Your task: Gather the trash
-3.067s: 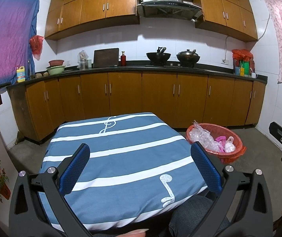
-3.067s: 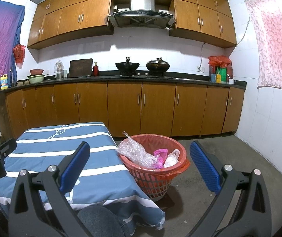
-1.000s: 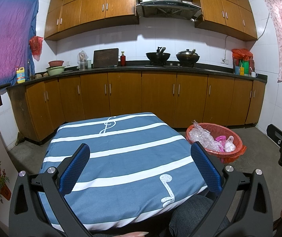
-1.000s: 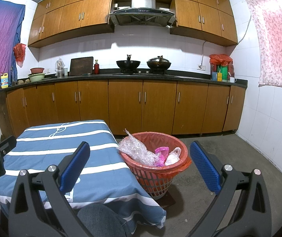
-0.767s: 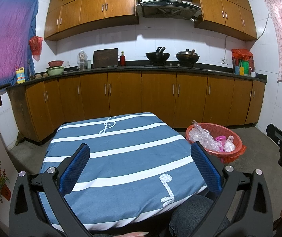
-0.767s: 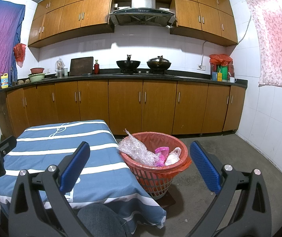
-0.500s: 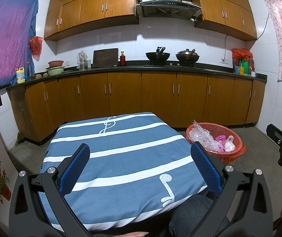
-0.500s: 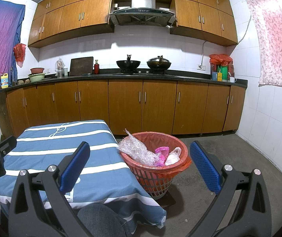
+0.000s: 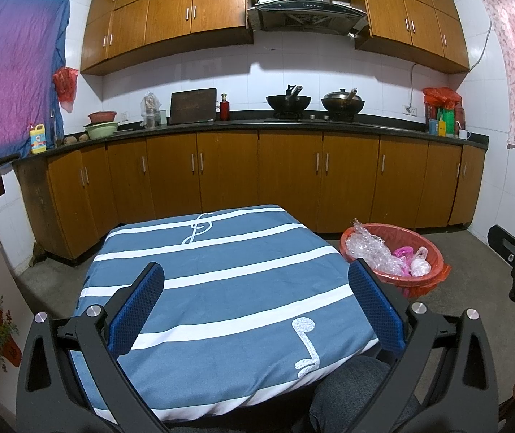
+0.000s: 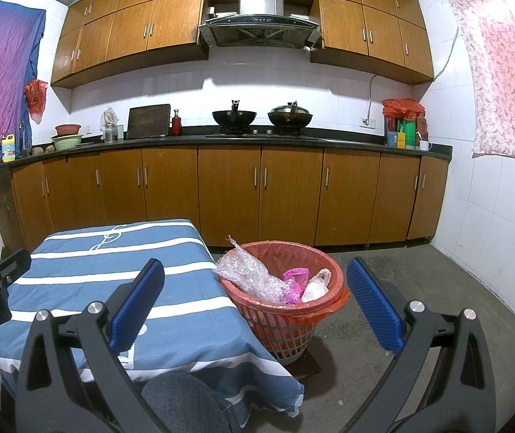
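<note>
In the left wrist view, the left claw [image 9: 255, 306] fills the lower part of the frame, its 2 blue-padded fingers [image 9: 137, 306] spread wide and grasping nothing, above the worktop [image 9: 221, 288] with its blue and white striped cloth. At the right of that frame, just beside the worktop's edge, the red basket [image 9: 434, 252] stands on the floor, holding crumpled clear plastic [image 9: 369, 247] and a pink bag [image 9: 402, 254].

In the right wrist view, the worktop [image 10: 95, 270] sits at lower left. The basket [image 10: 286, 321] is at lower centre, touching or nearly touching the cloth's side, with the plastic [image 10: 246, 274] poking over its rim. The right claw [image 10: 255, 305] is likewise released, fingers wide apart either side of the basket, empty.
</note>
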The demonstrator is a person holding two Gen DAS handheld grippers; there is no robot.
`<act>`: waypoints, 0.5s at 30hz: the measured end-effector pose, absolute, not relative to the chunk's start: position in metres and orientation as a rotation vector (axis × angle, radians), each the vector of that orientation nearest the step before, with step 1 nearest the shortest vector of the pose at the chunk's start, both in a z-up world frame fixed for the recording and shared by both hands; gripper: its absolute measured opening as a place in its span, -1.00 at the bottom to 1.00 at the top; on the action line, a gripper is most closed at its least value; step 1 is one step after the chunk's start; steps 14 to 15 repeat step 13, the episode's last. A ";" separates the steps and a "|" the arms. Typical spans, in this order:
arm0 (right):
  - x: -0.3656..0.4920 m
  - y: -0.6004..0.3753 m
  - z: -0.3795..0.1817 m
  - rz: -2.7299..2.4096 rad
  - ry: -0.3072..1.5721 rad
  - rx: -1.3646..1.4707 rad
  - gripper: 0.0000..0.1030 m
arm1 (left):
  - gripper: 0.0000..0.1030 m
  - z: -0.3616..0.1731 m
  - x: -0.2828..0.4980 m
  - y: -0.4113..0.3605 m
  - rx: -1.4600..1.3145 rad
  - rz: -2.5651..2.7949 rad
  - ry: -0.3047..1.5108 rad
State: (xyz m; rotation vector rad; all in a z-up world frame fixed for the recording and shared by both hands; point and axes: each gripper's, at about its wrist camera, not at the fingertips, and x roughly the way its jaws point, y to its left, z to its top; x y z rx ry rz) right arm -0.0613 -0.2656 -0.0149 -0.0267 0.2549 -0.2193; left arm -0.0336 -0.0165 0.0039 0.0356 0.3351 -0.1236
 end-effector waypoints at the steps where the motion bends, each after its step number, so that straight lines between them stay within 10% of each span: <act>1: -0.061 -0.266 -0.015 -0.219 0.255 -0.026 0.92 | 0.96 0.004 -0.034 -0.016 0.035 -0.124 0.335; 15: -0.061 -0.267 -0.016 -0.219 0.255 -0.025 0.92 | 0.96 0.004 -0.034 -0.017 0.036 -0.124 0.336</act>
